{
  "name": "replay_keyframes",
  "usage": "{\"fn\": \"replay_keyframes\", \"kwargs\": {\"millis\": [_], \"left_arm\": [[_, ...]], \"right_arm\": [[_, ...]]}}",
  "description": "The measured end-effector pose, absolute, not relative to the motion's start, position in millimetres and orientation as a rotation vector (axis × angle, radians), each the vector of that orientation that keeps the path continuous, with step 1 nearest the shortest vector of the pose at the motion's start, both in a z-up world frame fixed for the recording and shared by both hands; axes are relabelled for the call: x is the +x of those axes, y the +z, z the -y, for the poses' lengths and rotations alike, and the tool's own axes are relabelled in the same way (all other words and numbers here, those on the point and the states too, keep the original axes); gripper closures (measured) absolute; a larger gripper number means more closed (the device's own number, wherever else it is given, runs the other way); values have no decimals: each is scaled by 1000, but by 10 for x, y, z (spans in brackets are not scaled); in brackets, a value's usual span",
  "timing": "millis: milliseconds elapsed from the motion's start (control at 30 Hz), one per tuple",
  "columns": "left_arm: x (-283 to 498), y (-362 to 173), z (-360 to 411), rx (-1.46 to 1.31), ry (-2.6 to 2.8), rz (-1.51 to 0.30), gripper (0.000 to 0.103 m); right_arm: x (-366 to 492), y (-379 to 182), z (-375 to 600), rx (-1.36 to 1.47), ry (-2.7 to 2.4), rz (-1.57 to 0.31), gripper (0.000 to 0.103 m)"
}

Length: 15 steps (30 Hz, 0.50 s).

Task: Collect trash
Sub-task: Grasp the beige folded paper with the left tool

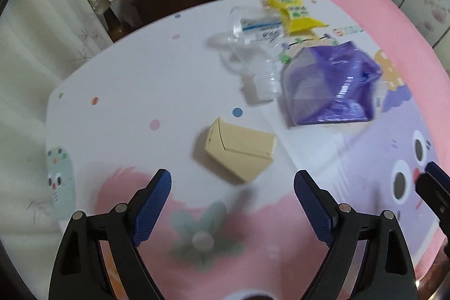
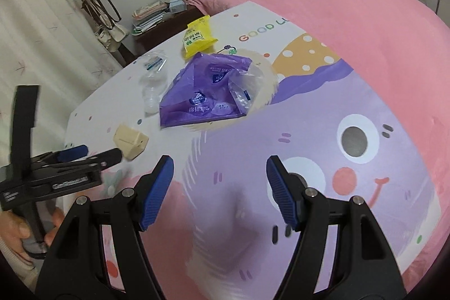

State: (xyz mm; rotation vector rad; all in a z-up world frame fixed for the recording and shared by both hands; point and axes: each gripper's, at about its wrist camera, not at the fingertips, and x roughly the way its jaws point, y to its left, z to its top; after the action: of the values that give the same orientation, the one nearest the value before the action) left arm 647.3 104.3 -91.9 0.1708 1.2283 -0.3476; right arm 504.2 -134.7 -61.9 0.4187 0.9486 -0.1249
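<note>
Both claws spread wide and empty: left claw (image 1: 233, 182) near cream box (image 1: 239, 149), right claw (image 2: 220, 169).

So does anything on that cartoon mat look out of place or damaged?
Yes. A crushed clear plastic bottle lies on its side, a crumpled purple plastic wrapper sits torn open beside it, and a yellow snack packet and a small beige carton, tipped on its side, are scattered about. All of it looks like litter on the mat.
</note>
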Motion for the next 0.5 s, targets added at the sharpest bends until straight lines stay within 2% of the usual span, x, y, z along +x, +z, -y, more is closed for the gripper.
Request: {"fn": "replay_keyframes", "kwargs": {"millis": [300, 400, 500], "left_arm": [[6817, -1364, -902, 183, -346, -1257, 14], [6852, -1406, -864, 183, -350, -1252, 21], [6853, -1393, -848, 191, -371, -1225, 38]], "right_arm": [[5216, -819, 1210, 420, -117, -976, 37], [5227, -822, 1181, 413, -111, -979, 37], [5251, -801, 1150, 407, -100, -978, 37]]}}
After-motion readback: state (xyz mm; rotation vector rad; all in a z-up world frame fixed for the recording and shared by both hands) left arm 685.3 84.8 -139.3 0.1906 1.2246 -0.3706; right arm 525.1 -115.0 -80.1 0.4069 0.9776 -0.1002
